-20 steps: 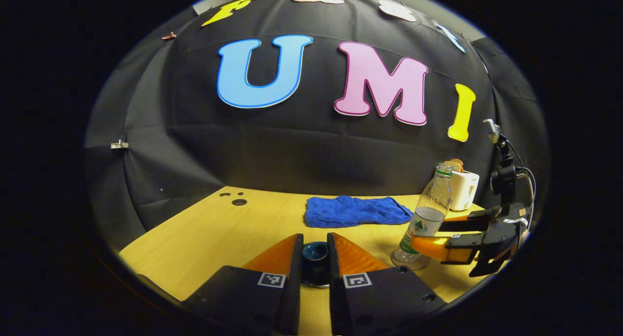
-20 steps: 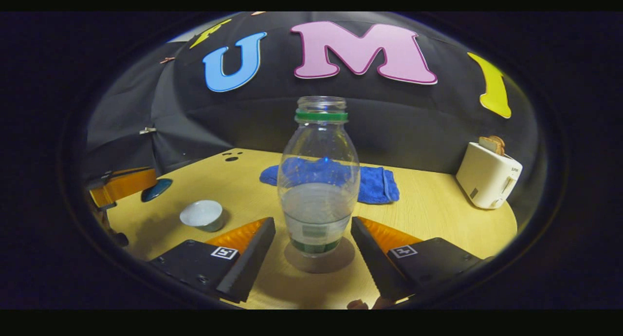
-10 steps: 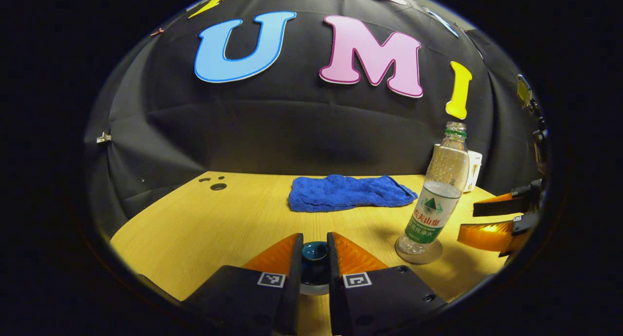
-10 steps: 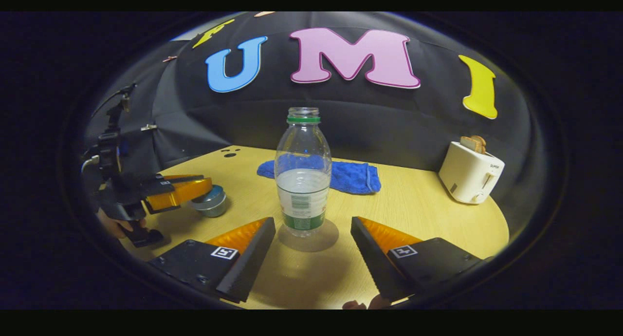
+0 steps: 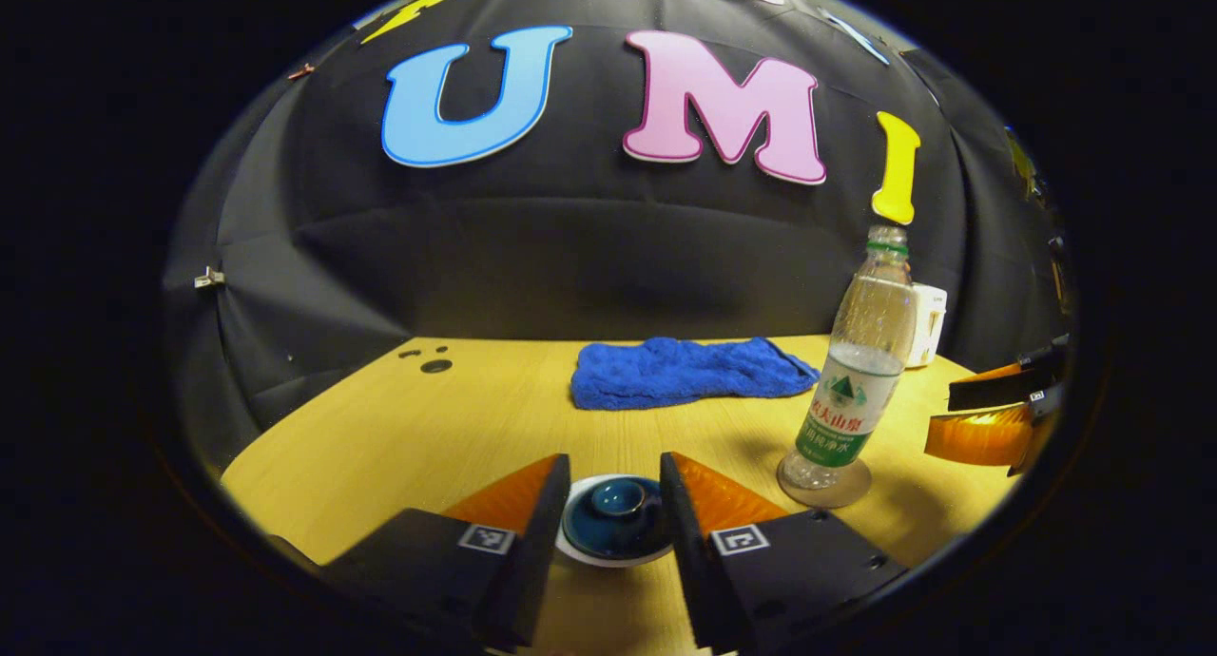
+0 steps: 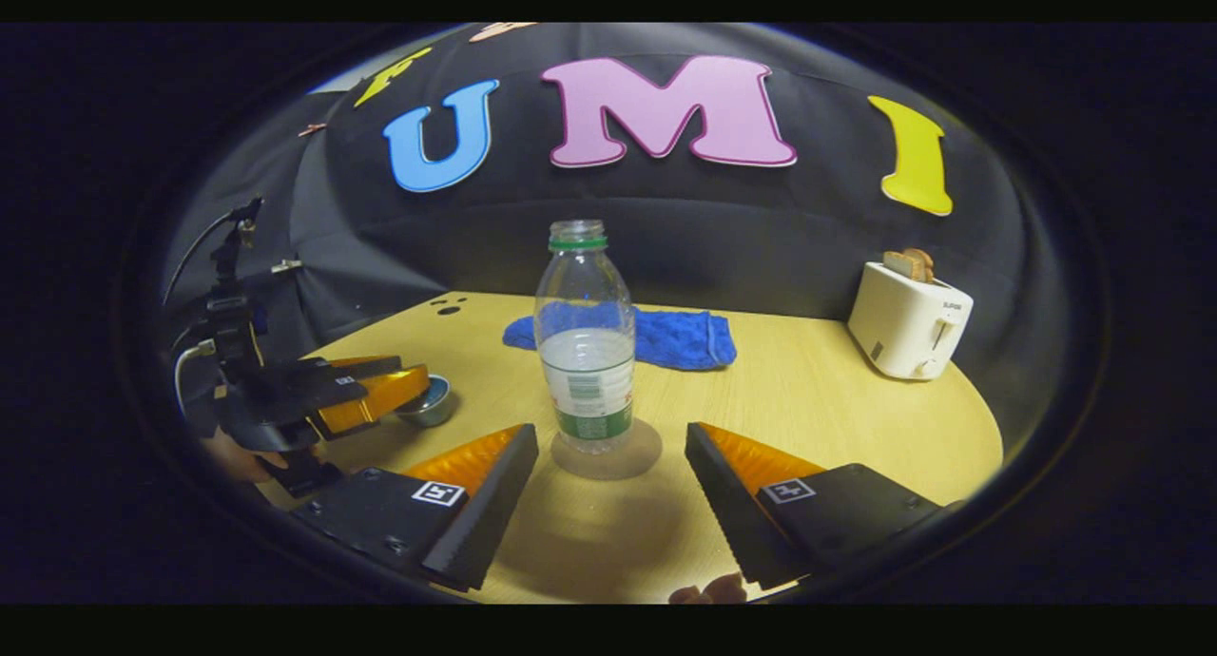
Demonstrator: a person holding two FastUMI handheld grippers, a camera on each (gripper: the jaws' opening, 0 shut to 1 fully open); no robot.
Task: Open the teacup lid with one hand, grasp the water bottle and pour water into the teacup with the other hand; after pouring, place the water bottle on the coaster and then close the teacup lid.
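While the lid (image 5: pixel 616 518) sits on the teacup (image 6: pixel 430 405) at the bottom centre of the left gripper view, the left tool (image 5: pixel 609 518) stands around it with its fingers parted and a visible gap on each side of the lid's knob, so it grips nothing. In the right gripper view that same tool appears at the left edge, held by a hand (image 6: pixel 233 454), with the teacup just beyond its tips.

At the centre of the right gripper view, the water bottle (image 6: pixel 584 340) stands upright and uncapped on the round coaster (image 6: pixel 627 456), partly full. The right tool (image 6: pixel 608 475) is wide open with nothing in it, its fingers low in the frame on either side of the bottle but clear of it. A blue cloth (image 6: pixel 666 337) lies behind the bottle on the wooden worktop (image 6: pixel 818 399), and a white toaster (image 6: pixel 908 321) stands at the right.

Judging by this layout, pouring is done, the bottle is parked, and the lid is back on: the closing step looks complete or nearly so. The next move likely calls only for lifting the left tool straight away without nudging the lid.
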